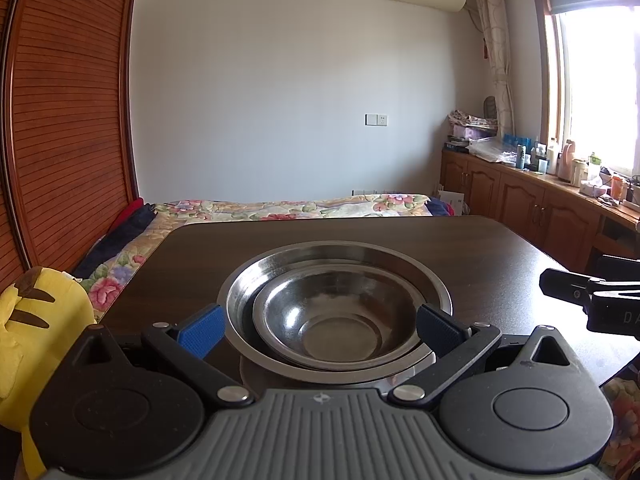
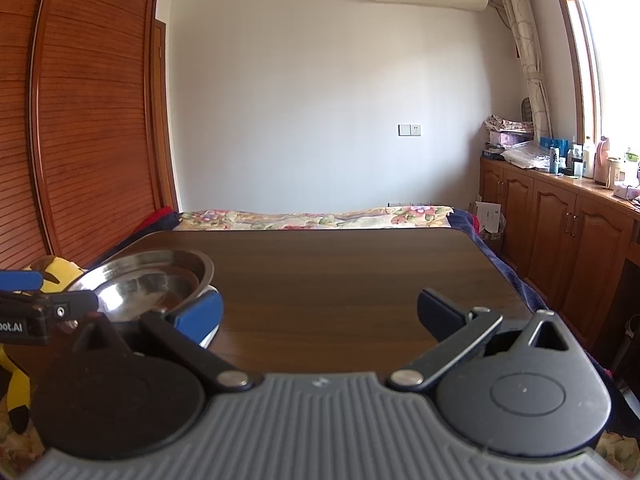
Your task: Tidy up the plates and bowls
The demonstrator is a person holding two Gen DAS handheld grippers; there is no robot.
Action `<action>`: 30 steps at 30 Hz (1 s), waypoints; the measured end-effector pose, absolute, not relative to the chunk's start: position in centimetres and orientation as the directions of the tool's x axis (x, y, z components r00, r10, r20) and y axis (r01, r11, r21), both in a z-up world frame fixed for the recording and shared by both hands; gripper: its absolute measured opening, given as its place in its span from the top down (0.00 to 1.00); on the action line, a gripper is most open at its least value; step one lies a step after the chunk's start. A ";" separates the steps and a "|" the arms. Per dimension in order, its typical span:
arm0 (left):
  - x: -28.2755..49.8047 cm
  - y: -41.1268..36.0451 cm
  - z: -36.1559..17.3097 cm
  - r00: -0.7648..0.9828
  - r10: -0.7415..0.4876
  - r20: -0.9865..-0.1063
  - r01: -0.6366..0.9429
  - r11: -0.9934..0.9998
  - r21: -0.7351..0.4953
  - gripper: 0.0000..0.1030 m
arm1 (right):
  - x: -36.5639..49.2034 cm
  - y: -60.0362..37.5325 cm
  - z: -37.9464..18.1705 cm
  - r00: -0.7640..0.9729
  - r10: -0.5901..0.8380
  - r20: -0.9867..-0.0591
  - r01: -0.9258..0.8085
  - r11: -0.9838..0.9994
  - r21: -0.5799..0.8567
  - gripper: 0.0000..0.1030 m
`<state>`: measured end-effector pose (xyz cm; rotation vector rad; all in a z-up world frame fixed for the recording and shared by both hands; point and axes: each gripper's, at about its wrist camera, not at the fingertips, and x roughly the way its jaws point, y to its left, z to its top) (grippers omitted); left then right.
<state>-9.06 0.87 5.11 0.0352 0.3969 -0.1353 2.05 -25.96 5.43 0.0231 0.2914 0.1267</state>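
Left wrist: small bowl [image 1: 320,320] nested in larger bowl [image 1: 340,256], left claw [image 1: 320,330] spread; right claw [image 2: 320,312] released, seemingly empty.

Two low wrist views across one table [image 1: 500,248], bedward.

A small bowl [image 1: 324,322] sits nested inside a larger bowl [image 1: 340,264], and the pair rests on the table [image 1: 480,256] near its near edge, toward the near left corner. The left gripper [image 1: 320,330] stands at that near edge with a finger on either side of the stacked bowls, while the right gripper [image 2: 320,312] is over the bare table to the right of them. Behind the far edge lies a bed [image 1: 280,206], a plush toy [image 1: 36,312] sits off the table's left side, and cabinets [image 1: 520,196] run along beyond its right side.
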 end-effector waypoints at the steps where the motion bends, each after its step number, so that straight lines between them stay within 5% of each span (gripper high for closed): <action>1: -9.1 0.9 5.1 0.913 -0.125 -0.388 0.138 0.990 0.008 0.00 | 2.0 -26.0 5.4 0.950 0.128 -0.286 -0.121 0.992 0.042 0.00; 30: -9.1 0.9 4.5 0.911 -0.121 -0.394 0.139 0.990 0.016 0.00 | 1.9 -26.6 5.3 0.951 0.124 -0.285 -0.116 0.992 0.045 0.00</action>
